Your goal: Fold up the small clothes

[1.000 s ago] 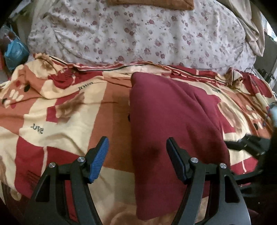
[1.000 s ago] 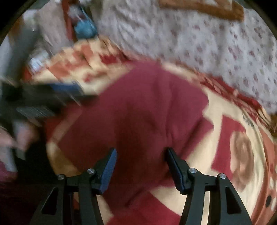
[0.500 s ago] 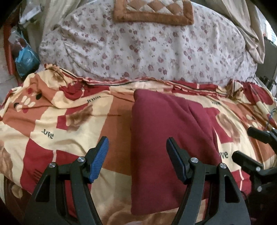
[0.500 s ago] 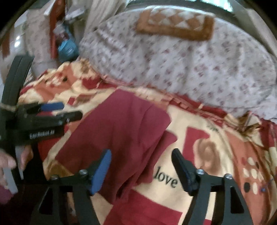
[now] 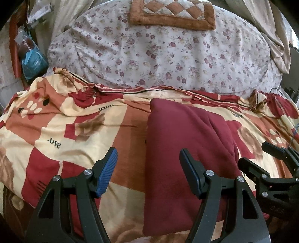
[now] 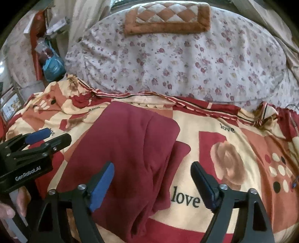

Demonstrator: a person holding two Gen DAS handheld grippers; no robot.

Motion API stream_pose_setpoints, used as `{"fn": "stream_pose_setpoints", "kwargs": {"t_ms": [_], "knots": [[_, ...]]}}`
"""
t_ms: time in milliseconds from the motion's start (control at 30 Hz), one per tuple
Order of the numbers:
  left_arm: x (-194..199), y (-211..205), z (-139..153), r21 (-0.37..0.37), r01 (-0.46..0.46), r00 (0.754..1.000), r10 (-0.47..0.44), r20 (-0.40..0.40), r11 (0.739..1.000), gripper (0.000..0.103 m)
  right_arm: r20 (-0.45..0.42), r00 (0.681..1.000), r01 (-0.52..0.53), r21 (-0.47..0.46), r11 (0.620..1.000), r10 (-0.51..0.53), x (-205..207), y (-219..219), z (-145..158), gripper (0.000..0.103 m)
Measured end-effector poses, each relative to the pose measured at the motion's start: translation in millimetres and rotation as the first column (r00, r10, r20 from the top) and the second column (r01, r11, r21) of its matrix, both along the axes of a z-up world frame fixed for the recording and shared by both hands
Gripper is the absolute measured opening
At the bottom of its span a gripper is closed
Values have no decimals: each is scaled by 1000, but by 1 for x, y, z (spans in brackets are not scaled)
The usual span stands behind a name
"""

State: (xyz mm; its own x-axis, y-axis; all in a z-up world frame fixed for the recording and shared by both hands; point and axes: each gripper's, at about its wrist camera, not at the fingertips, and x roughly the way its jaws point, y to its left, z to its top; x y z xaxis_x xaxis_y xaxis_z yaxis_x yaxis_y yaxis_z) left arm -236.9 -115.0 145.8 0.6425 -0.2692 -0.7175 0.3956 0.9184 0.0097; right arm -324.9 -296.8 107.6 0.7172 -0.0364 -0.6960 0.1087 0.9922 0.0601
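So the maroon garment (image 5: pixel 186 149) is lying folded into a long strip on the bed, on top of the patterned bedsheet (image 5: pixel 74 130) with the "love" print and roses; one layer overlaps another, and a narrower flap sticks out along its right edge in the right wrist view.

Left tongs (image 5: pixel 148 168) point down at it at a slant, jaws apart with nothing between the pads; the blue pad hangs over bare sheet and the other finger over the cloth's left part. Right tongs (image 6: pixel 152 185) are angled down too, jaws opening wide, straddling the garment's right edge and the "love" print without pressing on anything. A hand (image 6: pixel 11 207) shows at the lower left of the right wrist view, holding the left tool I think, though it's cut off at the edge.

Past the sheet there's a big floral quilt (image 5: pixel 158 52) bunched up, with a brown diamond-patterned cushion (image 5: pixel 173 13) on top; a blue bag (image 5: pixel 33 61) sits among clutter off to the left.
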Motion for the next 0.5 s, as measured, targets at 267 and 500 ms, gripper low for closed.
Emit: {"fn": "stream_pose_setpoints", "kwargs": {"t_ms": [267,500], "knots": [[4,0,-3,0,-1,1000,1,-4,1000,69,-26,999,27,25,999,-26,10,-2,-8,88],[9,0,-9,-4,-17,1000,17,-17,1000,69,-44,998,36,37,999,-34,15,-3,-12,88]]}}
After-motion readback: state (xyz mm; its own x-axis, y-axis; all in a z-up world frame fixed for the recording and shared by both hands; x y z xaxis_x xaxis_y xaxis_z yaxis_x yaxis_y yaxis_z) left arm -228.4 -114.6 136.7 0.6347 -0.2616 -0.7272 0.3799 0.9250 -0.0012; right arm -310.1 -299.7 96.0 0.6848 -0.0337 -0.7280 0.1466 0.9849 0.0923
